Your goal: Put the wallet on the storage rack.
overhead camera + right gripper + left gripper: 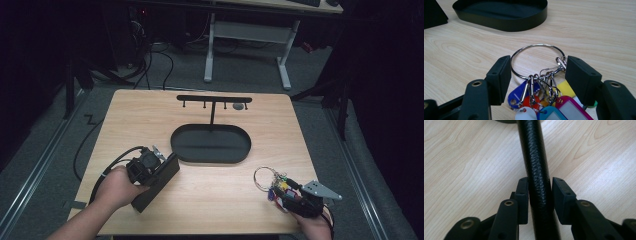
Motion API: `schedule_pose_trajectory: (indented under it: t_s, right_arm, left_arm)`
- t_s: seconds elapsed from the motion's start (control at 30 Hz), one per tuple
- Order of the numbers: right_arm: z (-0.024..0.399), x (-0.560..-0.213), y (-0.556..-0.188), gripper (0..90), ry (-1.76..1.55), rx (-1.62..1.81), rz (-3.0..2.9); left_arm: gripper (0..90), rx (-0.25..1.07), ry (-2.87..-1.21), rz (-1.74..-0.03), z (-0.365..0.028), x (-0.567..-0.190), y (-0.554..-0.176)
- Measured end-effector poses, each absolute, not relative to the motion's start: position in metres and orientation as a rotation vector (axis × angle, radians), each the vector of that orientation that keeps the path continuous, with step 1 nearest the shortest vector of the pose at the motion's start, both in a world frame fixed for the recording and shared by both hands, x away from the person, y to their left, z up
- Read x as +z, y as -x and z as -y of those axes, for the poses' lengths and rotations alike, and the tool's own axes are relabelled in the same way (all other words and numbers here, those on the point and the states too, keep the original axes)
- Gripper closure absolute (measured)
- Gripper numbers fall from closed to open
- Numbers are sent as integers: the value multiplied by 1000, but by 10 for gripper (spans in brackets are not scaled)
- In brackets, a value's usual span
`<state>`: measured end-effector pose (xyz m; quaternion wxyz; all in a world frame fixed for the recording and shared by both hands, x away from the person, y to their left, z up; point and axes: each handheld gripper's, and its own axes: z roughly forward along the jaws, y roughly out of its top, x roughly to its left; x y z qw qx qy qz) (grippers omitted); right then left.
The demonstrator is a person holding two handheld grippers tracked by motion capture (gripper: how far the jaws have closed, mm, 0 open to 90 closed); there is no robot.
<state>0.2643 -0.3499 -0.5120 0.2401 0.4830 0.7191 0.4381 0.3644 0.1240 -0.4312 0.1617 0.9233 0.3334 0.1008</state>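
A black leather-grain case (159, 186) stands on its edge at the front left of the table. My left gripper (150, 165) comes down over its top edge. In the left gripper view the case's edge (537, 177) runs between the jaws, and both pads (522, 195) lie against its sides. At the front right, a metal key ring (263, 177) with several coloured tags (564, 105) sits in my right gripper (281, 192). The ring (537, 45) spans the gap between the jaws, and its sides touch both pads (500, 72).
A black oval tray (210, 156) lies at the table's middle, and its wall (506, 23) is just beyond the ring. A black hook rack (214, 99) rises behind it with a small grey thing (238, 106) hanging on it. A white desk frame (247, 35) stands on the floor beyond.
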Motion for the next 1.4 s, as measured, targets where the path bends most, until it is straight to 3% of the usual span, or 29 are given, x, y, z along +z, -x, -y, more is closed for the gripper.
schedule_pose_trajectory:
  t_s: [0.13, 0.3, 0.57, 1.0, 1.4]
  right_arm:
    - [350, -512, -264, 378, -1322, 1198, -1968]
    - [351, -512, -264, 378, -1326, 1198, -1963]
    - [351, -512, -264, 379, -1324, 1201, -1964]
    - [352, -512, -263, 380, -1332, 1202, -1959]
    - [355, -513, -262, 382, -1337, 1204, -1955]
  left_arm:
    - [729, 307, -2625, -912, -124, -432, -362]
    - [747, 481, -2690, -721, -113, -429, -348]
    - [747, 600, -2680, -540, -97, -413, -338]
    - [747, 945, -2514, -233, -68, -411, -337]
    - [747, 1037, -2506, -88, -43, -425, -362]
